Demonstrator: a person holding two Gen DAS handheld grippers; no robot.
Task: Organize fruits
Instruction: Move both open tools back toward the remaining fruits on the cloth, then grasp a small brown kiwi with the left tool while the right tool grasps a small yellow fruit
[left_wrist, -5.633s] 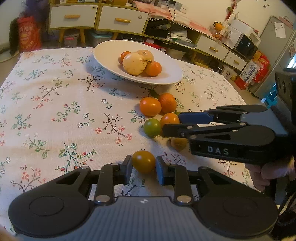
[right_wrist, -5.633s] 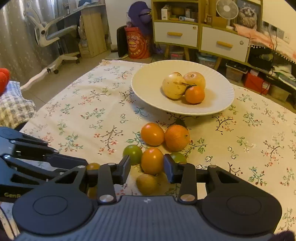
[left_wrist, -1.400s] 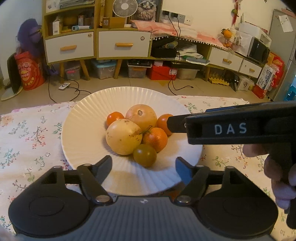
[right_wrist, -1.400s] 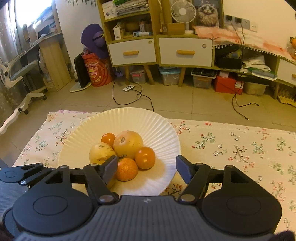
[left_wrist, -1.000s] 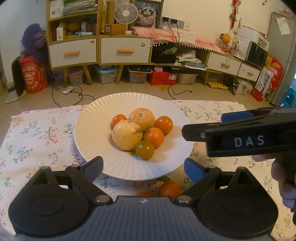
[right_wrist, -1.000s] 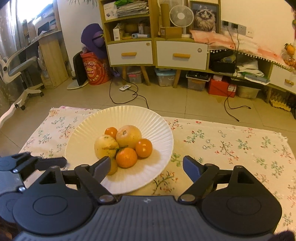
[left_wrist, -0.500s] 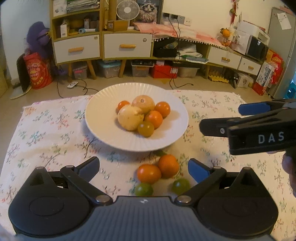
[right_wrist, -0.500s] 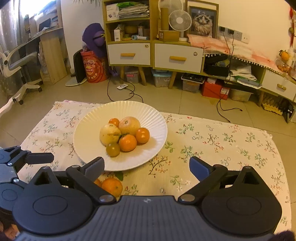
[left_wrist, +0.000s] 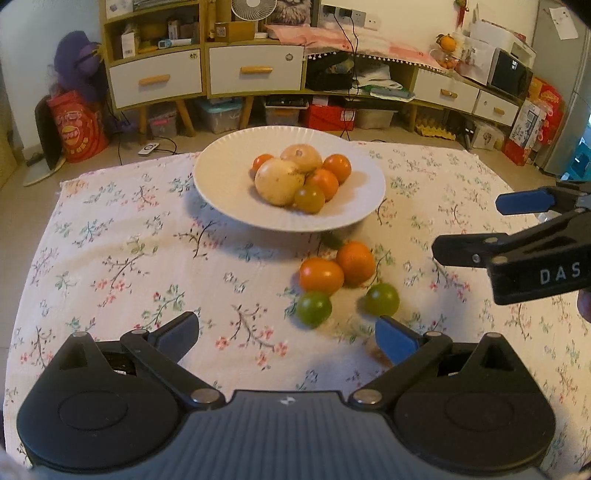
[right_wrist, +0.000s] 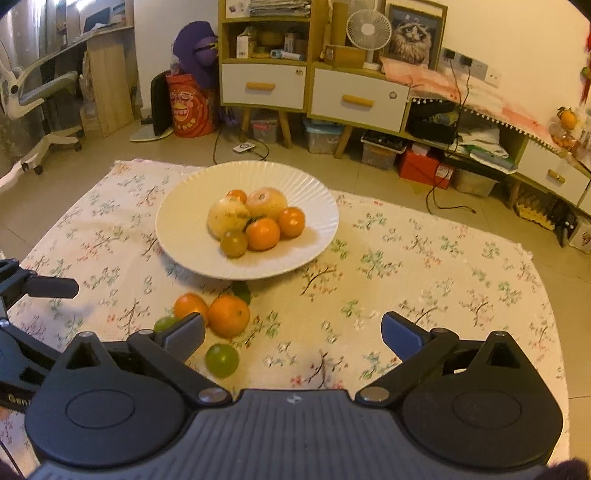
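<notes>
A white plate (left_wrist: 354, 214) (right_wrist: 177, 236) at the table's far middle holds several fruits: two large pale ones, small orange ones and a brownish one (left_wrist: 309, 198). On the cloth in front of it lie two orange fruits (left_wrist: 320, 275) (left_wrist: 355, 263) and two green ones (left_wrist: 314, 308) (left_wrist: 382, 298). A yellowish fruit (left_wrist: 376, 352) peeks out behind my left gripper's right fingertip. My left gripper (left_wrist: 286, 336) is open and empty above the near cloth. My right gripper (right_wrist: 293, 332) is open and empty; it also shows at the right in the left wrist view (left_wrist: 480, 229).
The table has a floral cloth (left_wrist: 110, 258). Beyond its far edge stand drawer cabinets (left_wrist: 255, 70), storage boxes and a red bag (left_wrist: 74, 133) on the floor. An office chair (right_wrist: 40, 103) stands at far left.
Both grippers have pulled back from the plate toward the near side and opened wider. The brownish fruit and an orange one now lie on the plate; loose fruits on the cloth have come into view.
</notes>
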